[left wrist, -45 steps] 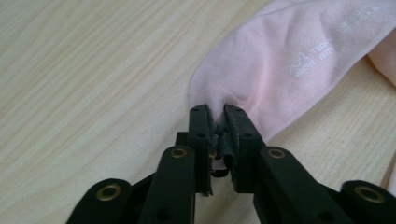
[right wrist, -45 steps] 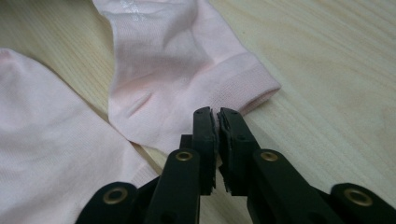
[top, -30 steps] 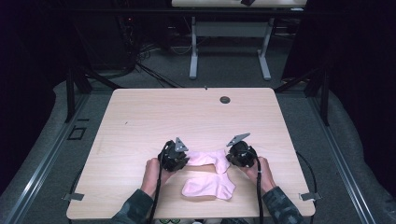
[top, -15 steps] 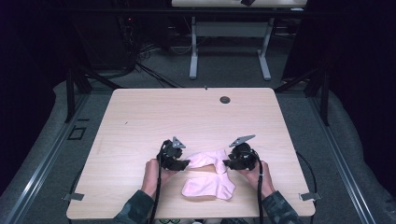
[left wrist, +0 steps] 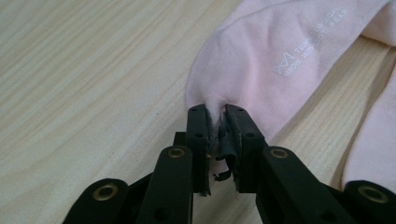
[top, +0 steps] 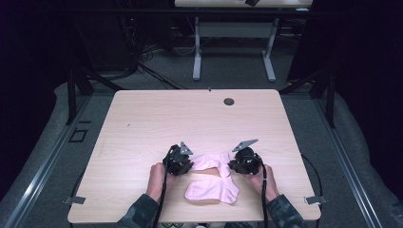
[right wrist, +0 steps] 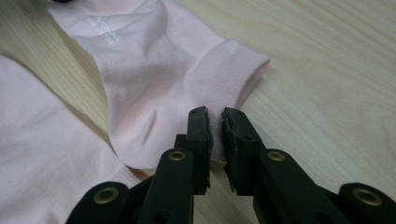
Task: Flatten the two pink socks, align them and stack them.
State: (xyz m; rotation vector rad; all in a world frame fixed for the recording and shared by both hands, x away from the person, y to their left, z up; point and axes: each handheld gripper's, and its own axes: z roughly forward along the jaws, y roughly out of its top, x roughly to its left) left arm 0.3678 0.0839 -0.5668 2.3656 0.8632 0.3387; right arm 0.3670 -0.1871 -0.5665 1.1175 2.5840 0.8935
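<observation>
Two pale pink socks lie on the wooden table near its front edge. The farther sock stretches between the two grippers; the nearer sock lies flat just in front of it. My left gripper has just been closing and now pinches the rounded end of the farther sock between its pads. My right gripper has also just been closing, with the ribbed cuff edge of that sock caught between its pads. The nearer sock lies beside it.
A small dark round grommet sits near the table's far edge. Beyond the table stand the white legs of another desk on a dark floor. Metal rails run along both sides of the table.
Little differs: both grippers stay at the two ends of the farther sock, and both socks lie where they did.
</observation>
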